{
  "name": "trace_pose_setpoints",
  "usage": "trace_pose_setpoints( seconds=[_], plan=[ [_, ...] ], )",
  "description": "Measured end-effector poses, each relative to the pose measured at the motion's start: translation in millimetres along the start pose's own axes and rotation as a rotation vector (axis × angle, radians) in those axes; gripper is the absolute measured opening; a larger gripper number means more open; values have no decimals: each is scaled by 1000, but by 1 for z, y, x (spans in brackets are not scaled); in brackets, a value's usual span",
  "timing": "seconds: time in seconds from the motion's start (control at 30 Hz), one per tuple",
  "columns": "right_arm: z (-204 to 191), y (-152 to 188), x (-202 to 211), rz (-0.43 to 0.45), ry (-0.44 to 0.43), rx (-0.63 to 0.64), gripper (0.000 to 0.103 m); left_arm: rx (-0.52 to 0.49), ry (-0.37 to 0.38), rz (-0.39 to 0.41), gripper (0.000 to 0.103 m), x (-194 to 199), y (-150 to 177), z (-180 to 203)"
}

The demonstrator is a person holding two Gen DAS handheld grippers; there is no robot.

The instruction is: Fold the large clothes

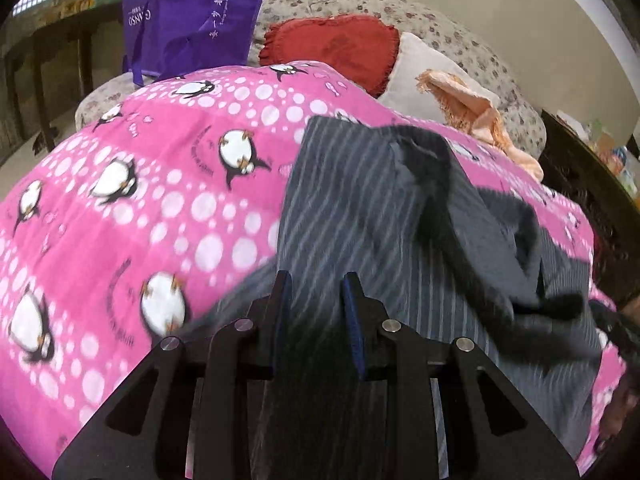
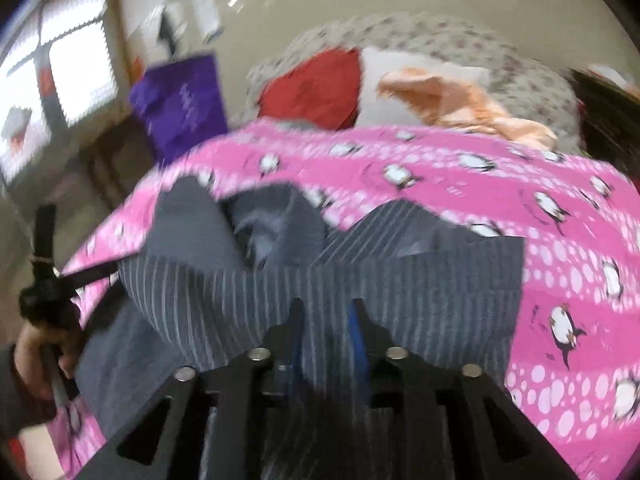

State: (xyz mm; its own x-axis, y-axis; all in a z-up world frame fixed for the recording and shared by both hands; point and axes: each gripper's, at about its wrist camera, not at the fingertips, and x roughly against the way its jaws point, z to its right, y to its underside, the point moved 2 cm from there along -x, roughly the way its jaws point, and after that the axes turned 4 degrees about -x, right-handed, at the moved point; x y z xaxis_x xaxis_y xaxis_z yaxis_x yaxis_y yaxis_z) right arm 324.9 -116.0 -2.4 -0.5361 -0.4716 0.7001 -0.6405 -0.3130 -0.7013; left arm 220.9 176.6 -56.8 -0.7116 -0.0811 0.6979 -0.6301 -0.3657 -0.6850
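A grey pinstriped garment (image 1: 360, 220) lies crumpled on a pink penguin blanket (image 1: 140, 200). My left gripper (image 1: 316, 284) is shut on a fold of the garment that runs between its fingers. In the right wrist view the same garment (image 2: 400, 280) bulges in front of my right gripper (image 2: 326, 308), which is shut on its striped cloth. The left gripper (image 2: 44, 280) and the hand holding it show at the left edge of the right wrist view. Both views are blurred by motion.
Behind the blanket (image 2: 480, 184) are a red heart cushion (image 1: 336, 48), a white pillow (image 1: 416, 76), a peach cloth (image 1: 472, 112) and a floral sofa back (image 1: 480, 48). A purple bag (image 1: 192, 12) stands at the back left. Dark furniture (image 1: 592, 192) is at the right.
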Motion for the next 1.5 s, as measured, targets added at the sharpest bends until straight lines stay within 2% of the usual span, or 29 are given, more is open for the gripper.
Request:
trace_pose_setpoints(
  seconds=[0.03,0.07,0.1,0.23,0.27,0.3,0.33,0.4,0.47,0.53,0.6,0.7,0.77,0.83,0.87,0.9,0.93,0.97,1.0,1.03,1.07,1.1,1.17,1.2,1.3,1.37,1.43,1.5],
  plan=[
    [0,-2,-5,-11,-2,13,41,-18,1,-1,38,1,8,3],
    [-2,-5,-12,-19,-3,19,44,-42,-12,1,47,0,15,6],
    [-2,-6,-18,-31,-10,15,45,-72,-24,1,51,-3,24,9],
    [-8,-6,-59,-140,-23,18,45,-62,-9,0,52,-9,30,6],
    [-10,-2,-70,-179,10,50,39,-46,5,-10,52,-12,30,4],
    [-11,1,-78,-206,62,93,6,-31,17,-12,52,-13,29,1],
    [-10,2,-81,-204,105,121,3,-24,24,-14,52,-13,29,0],
    [4,-5,-66,-119,123,55,2,-20,26,-13,52,-13,29,0],
    [30,-13,-51,-41,195,-47,0,-17,26,-13,52,-13,30,1],
    [67,-14,-40,-22,340,-169,0,-10,33,-12,53,-13,30,0],
    [76,-15,-31,-10,371,-200,0,-6,36,-12,53,-13,29,-1],
    [48,-26,-13,67,310,-147,0,2,46,-13,53,-13,29,-1],
    [16,-35,-9,74,150,-113,0,5,50,-12,53,-13,30,-3],
    [-37,-40,-15,3,-118,-17,0,5,50,-13,53,-13,30,-4],
    [-64,-38,-20,-64,-239,54,1,6,51,-13,53,-13,30,-3],
    [-105,-29,-30,-188,-380,164,2,9,52,-13,53,-12,30,-4],
    [-127,-19,-36,-243,-412,245,2,11,53,-13,53,-12,30,-4],
    [-148,-7,-45,-282,-401,329,2,13,54,-13,53,-12,30,-4],
    [-155,1,-57,-313,-375,357,2,14,55,-13,53,-12,30,-5],
    [-148,0,-73,-314,-280,335,2,16,56,-13,53,-12,30,-5],
    [-131,-7,-82,-271,-169,264,2,17,57,-13,53,-11,30,-5],
    [-98,-19,-86,-210,-84,107,2,19,58,-13,53,-11,31,-5],
    [-26,-26,-78,-104,-108,-306,2,21,59,-12,53,-12,31,-5],
    [-9,-22,-68,-62,-157,-402,2,21,58,-12,53,-12,31,-5],
    [-15,-24,-40,-1,-194,-256,2,23,56,-12,53,-12,31,-5],
    [-17,-17,-20,18,-250,-226,3,23,56,-12,53,-12,31,-5],
    [-28,-5,-14,-24,-287,-200,4,23,56,-12,53,-12,31,-5],
    [-36,9,-22,-104,-307,-133,4,22,55,-12,53,-12,31,-5]
  ],
)
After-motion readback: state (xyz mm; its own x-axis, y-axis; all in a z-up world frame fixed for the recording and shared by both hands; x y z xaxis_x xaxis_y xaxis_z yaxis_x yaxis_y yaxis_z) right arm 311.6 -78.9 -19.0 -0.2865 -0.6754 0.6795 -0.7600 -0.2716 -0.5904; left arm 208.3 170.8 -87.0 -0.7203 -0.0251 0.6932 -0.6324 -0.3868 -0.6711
